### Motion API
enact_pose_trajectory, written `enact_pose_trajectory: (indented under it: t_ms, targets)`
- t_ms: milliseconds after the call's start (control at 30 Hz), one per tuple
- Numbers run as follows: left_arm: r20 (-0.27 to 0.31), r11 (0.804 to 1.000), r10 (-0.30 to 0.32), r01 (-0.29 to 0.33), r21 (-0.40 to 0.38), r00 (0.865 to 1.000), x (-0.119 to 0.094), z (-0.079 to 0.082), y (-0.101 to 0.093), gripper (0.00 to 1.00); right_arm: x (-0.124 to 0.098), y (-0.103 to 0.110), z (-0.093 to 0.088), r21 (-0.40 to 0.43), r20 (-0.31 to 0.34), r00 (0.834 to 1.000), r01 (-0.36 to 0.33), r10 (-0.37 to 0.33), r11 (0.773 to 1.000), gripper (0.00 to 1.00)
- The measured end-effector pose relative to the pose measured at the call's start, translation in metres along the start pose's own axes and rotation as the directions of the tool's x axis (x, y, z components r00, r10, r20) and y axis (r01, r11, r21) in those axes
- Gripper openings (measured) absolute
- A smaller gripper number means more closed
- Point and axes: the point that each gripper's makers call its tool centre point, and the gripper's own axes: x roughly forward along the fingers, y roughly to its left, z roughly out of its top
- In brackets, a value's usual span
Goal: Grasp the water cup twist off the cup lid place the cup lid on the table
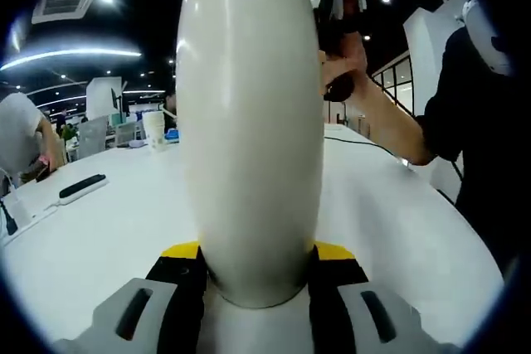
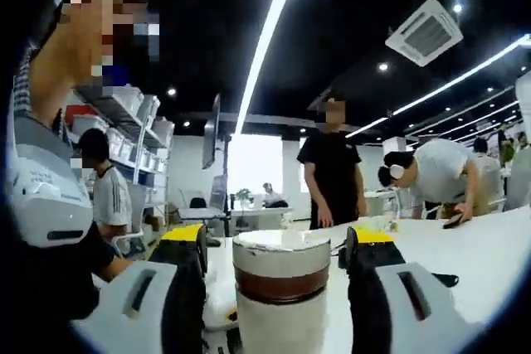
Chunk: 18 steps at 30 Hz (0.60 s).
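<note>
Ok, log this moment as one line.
left gripper shut on water cup | right gripper open around cup lid | lid still on

The place is an open-plan office. A dark ceiling carries long strip lights [image 2: 267,35], small spotlights and square air-conditioning vents [image 2: 429,32]. At the left of the right gripper view, shelving [image 2: 137,122] holds stacked boxes, and a monitor [image 2: 213,132] stands on a pole in the middle. People [image 2: 333,173] stand or bend over long white tabletops [image 1: 99,230], one wearing headphones. In the left gripper view, office chairs [image 1: 93,134] sit at mid left and glass partitions [image 1: 398,80] at the right.
</note>
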Motion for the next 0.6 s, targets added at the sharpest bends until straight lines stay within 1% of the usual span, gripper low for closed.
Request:
enact_pose_trajectory:
  t_ms: [33,67,133,167,200,233,267,333,367,400,500,567,600]
  targets:
    - [0.0,1.0,0.0,0.0,0.0,1.0,0.0,0.0,0.0,0.5,-0.003,-0.001,0.001,-0.017,0.006,0.998,0.06,-0.06,0.998,0.69]
    - [0.0,1.0,0.0,0.0,0.001,1.0,0.0,0.0,0.0,0.5,-0.005,-0.001,0.0,-0.058,0.002,0.993,0.118,-0.118,0.991,0.68]
    - [0.0,1.0,0.002,-0.002,0.0,1.0,-0.001,0.0,0.0,0.5,-0.01,0.0,0.001,-0.154,-0.004,0.976,0.213,-0.216,0.965,0.66]
    - [0.0,1.0,0.002,-0.002,0.0,1.0,-0.001,0.0,0.0,0.5,-0.012,0.002,0.004,-0.183,0.01,0.969,0.246,-0.248,0.952,0.64]
    - [0.0,1.0,0.003,-0.003,0.0,1.0,-0.001,0.0,0.0,0.5,-0.011,0.004,0.006,-0.191,0.025,0.965,0.26,-0.26,0.946,0.63]
    - [0.0,1.0,0.003,-0.003,0.0,1.0,-0.001,0.0,0.0,0.5,-0.011,0.006,0.005,-0.202,0.024,0.959,0.281,-0.282,0.938,0.63]
    - [0.0,1.0,0.004,-0.004,0.0,1.0,-0.001,0.0,-0.001,0.5,-0.011,0.007,0.003,-0.221,0.009,0.952,0.3,-0.305,0.928,0.63]
    - [-0.001,1.0,0.005,-0.005,0.0,1.0,-0.001,0.0,-0.001,0.5,-0.006,0.005,-0.003,-0.249,-0.016,0.948,0.304,-0.318,0.92,0.61]
    - [-0.001,1.0,0.005,-0.005,0.0,1.0,-0.001,0.0,-0.001,0.5,-0.005,0.005,-0.004,-0.251,-0.022,0.948,0.302,-0.317,0.92,0.57]
    - [-0.001,1.0,0.005,-0.005,0.0,1.0,-0.001,0.0,-0.001,0.5,-0.003,0.001,-0.009,-0.252,-0.038,0.946,0.303,-0.322,0.919,0.56]
    - [-0.001,1.0,0.006,-0.006,-0.001,1.0,-0.001,0.0,-0.001,0.5,-0.001,-0.005,-0.014,-0.258,-0.062,0.943,0.3,-0.326,0.918,0.52]
    - [-0.001,1.0,0.007,-0.007,-0.002,1.0,-0.001,0.0,-0.001,0.5,-0.002,-0.011,-0.017,-0.271,-0.079,0.938,0.305,-0.336,0.913,0.47]
    - [-0.002,1.0,0.007,-0.007,-0.004,1.0,-0.001,0.0,-0.002,0.5,-0.002,-0.011,-0.016,-0.257,-0.082,0.945,0.288,-0.317,0.923,0.47]
